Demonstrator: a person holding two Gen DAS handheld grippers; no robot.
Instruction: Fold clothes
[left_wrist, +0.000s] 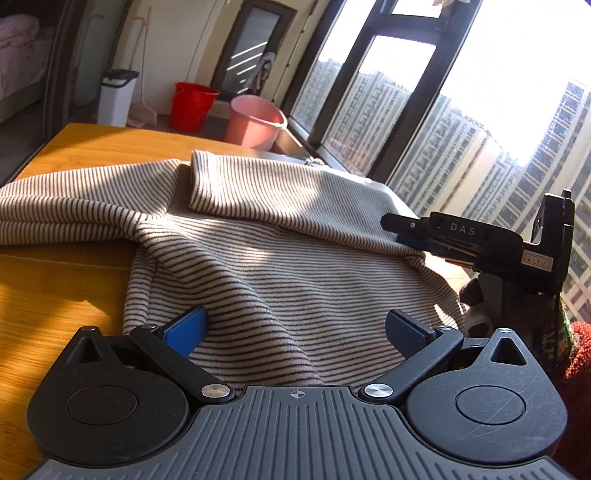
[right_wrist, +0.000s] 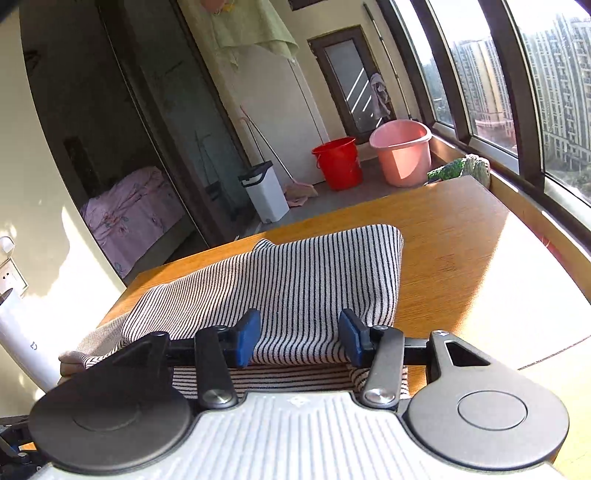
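A beige garment with thin dark stripes (left_wrist: 277, 240) lies partly folded on the wooden table (left_wrist: 55, 288), one flap turned over at its far side. My left gripper (left_wrist: 295, 328) hovers over its near edge, open wide, with nothing between its blue pads. My right gripper (left_wrist: 397, 232) shows from the side at the garment's right edge. In the right wrist view the right gripper (right_wrist: 300, 339) is open, and the striped garment (right_wrist: 314, 266) lies flat under and between its pads without being pinched. The table (right_wrist: 461, 240) is bare to the right of the cloth.
A red bucket (right_wrist: 338, 162), a pink basin (right_wrist: 400, 151) and a white bin (right_wrist: 266, 192) stand on the floor beyond the table. Large windows run along the right side. A white cylinder (right_wrist: 14, 332) stands at the left. A patterned sleeve (left_wrist: 565, 339) holds the right gripper.
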